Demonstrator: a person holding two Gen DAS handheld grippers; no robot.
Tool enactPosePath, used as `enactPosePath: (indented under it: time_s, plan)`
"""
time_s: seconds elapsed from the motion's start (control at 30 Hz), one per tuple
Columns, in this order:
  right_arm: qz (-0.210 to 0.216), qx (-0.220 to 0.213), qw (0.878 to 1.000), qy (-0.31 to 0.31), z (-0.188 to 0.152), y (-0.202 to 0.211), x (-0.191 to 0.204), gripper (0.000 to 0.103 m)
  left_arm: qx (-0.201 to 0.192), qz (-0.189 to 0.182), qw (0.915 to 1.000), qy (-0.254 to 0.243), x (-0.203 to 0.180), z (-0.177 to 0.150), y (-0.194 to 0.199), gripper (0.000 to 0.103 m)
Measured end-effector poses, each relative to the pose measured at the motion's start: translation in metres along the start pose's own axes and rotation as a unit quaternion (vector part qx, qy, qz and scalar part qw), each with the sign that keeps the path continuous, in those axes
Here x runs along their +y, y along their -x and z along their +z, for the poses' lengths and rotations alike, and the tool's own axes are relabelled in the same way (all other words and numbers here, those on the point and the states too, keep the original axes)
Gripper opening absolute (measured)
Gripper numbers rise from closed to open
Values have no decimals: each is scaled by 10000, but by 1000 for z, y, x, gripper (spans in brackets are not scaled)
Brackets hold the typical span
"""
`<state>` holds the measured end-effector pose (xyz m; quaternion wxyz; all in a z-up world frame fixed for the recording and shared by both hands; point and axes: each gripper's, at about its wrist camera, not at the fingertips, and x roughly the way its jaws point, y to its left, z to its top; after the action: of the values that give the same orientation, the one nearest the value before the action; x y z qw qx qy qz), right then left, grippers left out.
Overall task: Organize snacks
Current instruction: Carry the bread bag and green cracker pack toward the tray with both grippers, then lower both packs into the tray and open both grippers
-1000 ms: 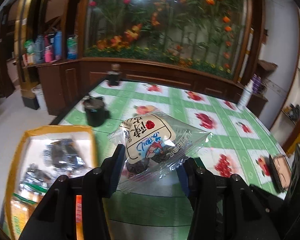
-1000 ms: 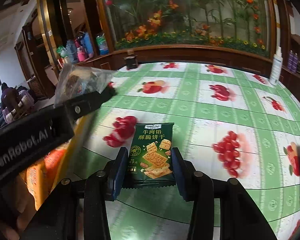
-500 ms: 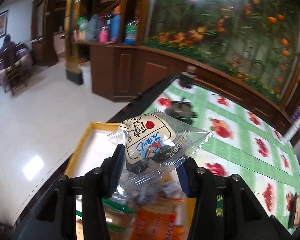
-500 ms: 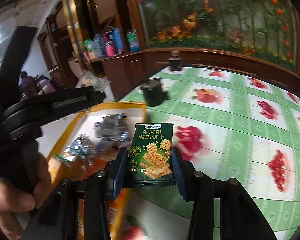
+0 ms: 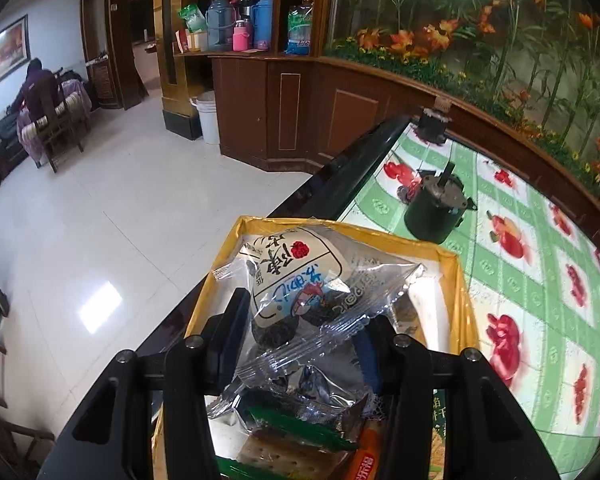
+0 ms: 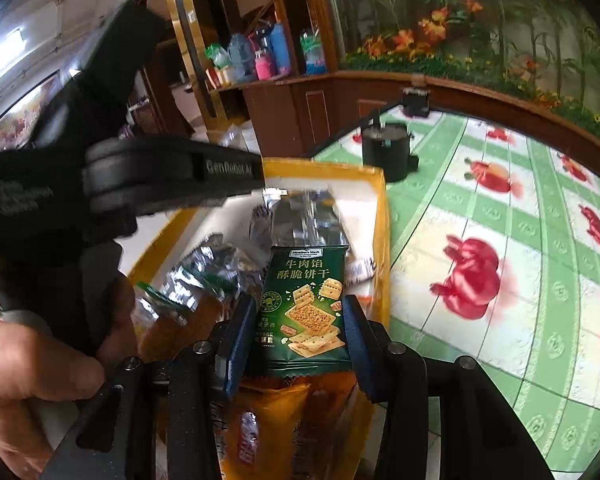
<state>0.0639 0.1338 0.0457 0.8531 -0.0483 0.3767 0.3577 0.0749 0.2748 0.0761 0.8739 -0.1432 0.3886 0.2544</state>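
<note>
A clear packet (image 5: 300, 292) is clenched in the left claw (image 5: 300, 344) and a green packet (image 6: 306, 312) in the right claw (image 6: 296, 340), over the yellow box (image 6: 380, 216).

The tablecloth (image 6: 480, 216) is green-and-white checked with red fruit; the box (image 5: 454, 280) is yellow; the cracker packet (image 6: 304, 312) is dark green.

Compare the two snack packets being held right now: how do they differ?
The clear packet shows dark pieces behind a white label; the green packet is opaque, printed with crackers. The clear packet sits tilted and crumpled, the green packet upright and flat. Both are clamped in a hand-held gripper over the yellow box.
</note>
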Motion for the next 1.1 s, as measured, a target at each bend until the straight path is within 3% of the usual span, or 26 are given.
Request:
enactPosePath:
  time_s: [0.17, 0.63, 0.9, 1.1]
  plan:
    - [3, 48, 10000, 22, -3, 0, -1, 48, 320, -40, 9995, 57, 0, -2, -10, 48]
    - [-12, 52, 9999, 90, -6, 1, 1, 48, 450, 25, 9990, -75, -4, -6, -14, 48]
    - [2, 64, 10000, 71, -6, 1, 1, 48, 573, -64, 9983, 7, -2, -7, -18, 54]
    - [72, 78, 9999, 34, -7, 3, 1, 48, 522, -185, 9985, 39, -2, -6, -13, 65]
